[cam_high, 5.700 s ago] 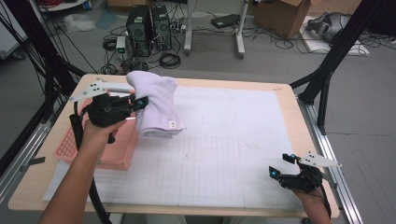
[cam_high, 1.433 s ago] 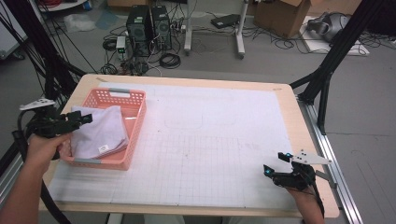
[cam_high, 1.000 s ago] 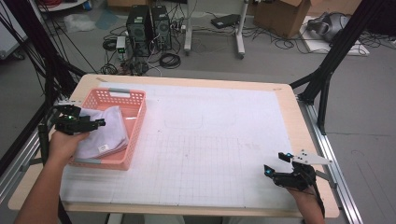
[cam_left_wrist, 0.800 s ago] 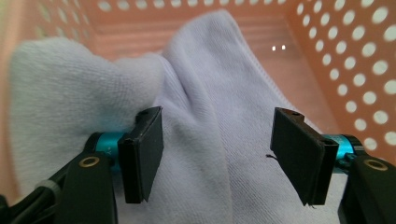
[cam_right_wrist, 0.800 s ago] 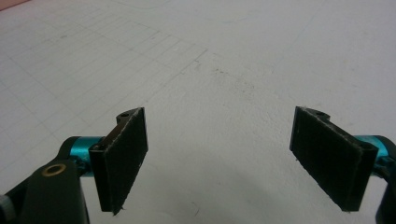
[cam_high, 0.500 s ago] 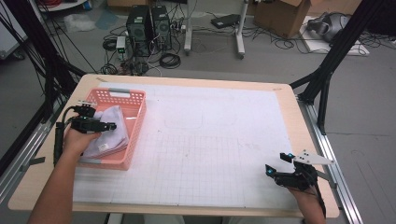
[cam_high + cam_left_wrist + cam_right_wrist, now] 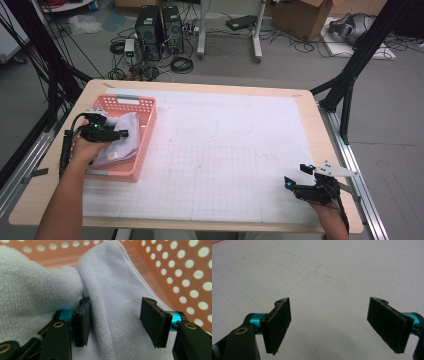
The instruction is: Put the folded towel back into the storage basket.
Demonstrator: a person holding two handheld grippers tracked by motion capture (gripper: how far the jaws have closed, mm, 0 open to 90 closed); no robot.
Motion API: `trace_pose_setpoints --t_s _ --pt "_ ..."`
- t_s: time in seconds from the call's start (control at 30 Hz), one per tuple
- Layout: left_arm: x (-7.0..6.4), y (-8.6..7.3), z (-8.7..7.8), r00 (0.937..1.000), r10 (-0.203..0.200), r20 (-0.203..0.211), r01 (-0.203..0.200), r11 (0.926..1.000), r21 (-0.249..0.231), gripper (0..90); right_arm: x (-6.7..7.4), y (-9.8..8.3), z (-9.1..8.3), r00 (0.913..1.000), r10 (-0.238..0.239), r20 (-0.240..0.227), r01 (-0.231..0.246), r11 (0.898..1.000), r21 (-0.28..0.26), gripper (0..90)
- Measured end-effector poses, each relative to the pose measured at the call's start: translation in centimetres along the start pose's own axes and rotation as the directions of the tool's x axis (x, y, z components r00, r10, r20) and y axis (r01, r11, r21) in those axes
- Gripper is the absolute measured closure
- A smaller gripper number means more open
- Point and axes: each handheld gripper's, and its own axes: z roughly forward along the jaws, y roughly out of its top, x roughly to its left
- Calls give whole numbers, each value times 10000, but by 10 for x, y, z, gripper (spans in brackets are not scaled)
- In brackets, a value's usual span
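A pale lilac towel (image 7: pixel 127 147) lies crumpled in the pink perforated basket (image 7: pixel 125 99) at the table's left. My left gripper (image 7: pixel 123 134) reaches into the basket over the towel. In the left gripper view a raised fold of towel (image 7: pixel 112 290) sits between the jaws of this gripper (image 7: pixel 116 320). Its jaws have just been closing; the left pad touches the cloth, while the right pad stands apart from it. My right gripper (image 7: pixel 296 176) rests near the table's front right corner, open with nothing between its pads (image 7: pixel 332 325).
A white gridded mat (image 7: pixel 230 150) covers the tabletop. The basket wall (image 7: pixel 180 270) rises close on the right of the left gripper. Computer towers, cables and black frame legs stand on the floor beyond the far edge.
The towel, once held up above the table, now lies in the basket. Over the last second the left hand moved right from the basket's left rim and down onto the towel. The right hand stayed still.
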Motion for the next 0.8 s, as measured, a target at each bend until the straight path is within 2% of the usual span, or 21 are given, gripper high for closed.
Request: trace_pose_setpoints --t_s 0.07,0.13,0.2,0.23,0.27,0.3,0.33,0.37,0.43,0.5,0.53,0.57,0.63,0.7,0.73,0.77,0.8 --pt "-2 0 1 9986 451 274 -448 9989 -117 467 0 0 0 10000 21 0 -21 10000 3 181" --pt "-6 0 2 9914 1137 655 -1117 9932 -333 492 0 0 -1 10000 33 9 -33 10000 17 181" --pt "-11 1 2 9822 1731 725 -1692 9840 -567 507 0 0 0 10000 30 20 -30 10000 7 182" --pt "-11 1 2 9827 1733 648 -1695 9837 -599 500 0 0 0 10000 -20 8 20 10000 31 182" --pt "-10 3 1 9906 1322 365 -1293 9890 -715 466 1 0 0 10000 10 -10 -10 10000 36 182" --pt "-9 4 -1 9948 987 261 -962 9917 -857 416 1 1 0 10000 -47 -14 47 10000 8 182" --pt "-7 5 -4 9981 580 215 -551 9915 -1178 403 1 1 0 10000 -69 -6 69 10000 -20 182" --pt "-6 6 -9 9995 320 80 -305 9886 -1473 399 2 2 -1 10000 -61 -9 61 10000 -19 182" --pt "-4 8 -19 9999 73 -149 -100 9815 -1914 377 2 2 -2 10000 -40 -1 40 10000 -41 182" --pt "1 8 -28 9985 -225 -490 119 9785 -2058 376 1 2 -2 10000 -52 -27 52 10000 -58 182" --pt "4 8 -31 9968 -407 -691 264 9803 -1959 378 2 2 -2 10000 -76 -45 75 10000 -65 181" --pt "7 7 -34 9953 -640 -723 495 9810 -1877 380 2 2 -1 10000 -48 -51 48 10000 -48 182" --pt "11 6 -35 9870 -1002 -1255 817 9861 -1445 394 2 2 -1 9999 -110 -65 110 9999 -70 182" --pt "13 4 -33 9840 -1131 -1378 989 9894 -1062 406 3 3 -1 9999 -79 -92 79 10000 -43 181" --pt "13 3 -31 9838 -1060 -1443 949 9921 -816 404 3 3 0 9999 -100 -97 100 9999 -32 182" --pt "13 2 -28 9824 -963 -1601 874 9943 -616 406 3 2 0 9999 -96 -102 96 10000 -8 182" --pt "12 1 -24 9776 -910 -1899 842 9955 -433 412 3 2 0 9999 -97 -101 97 10000 -9 181"
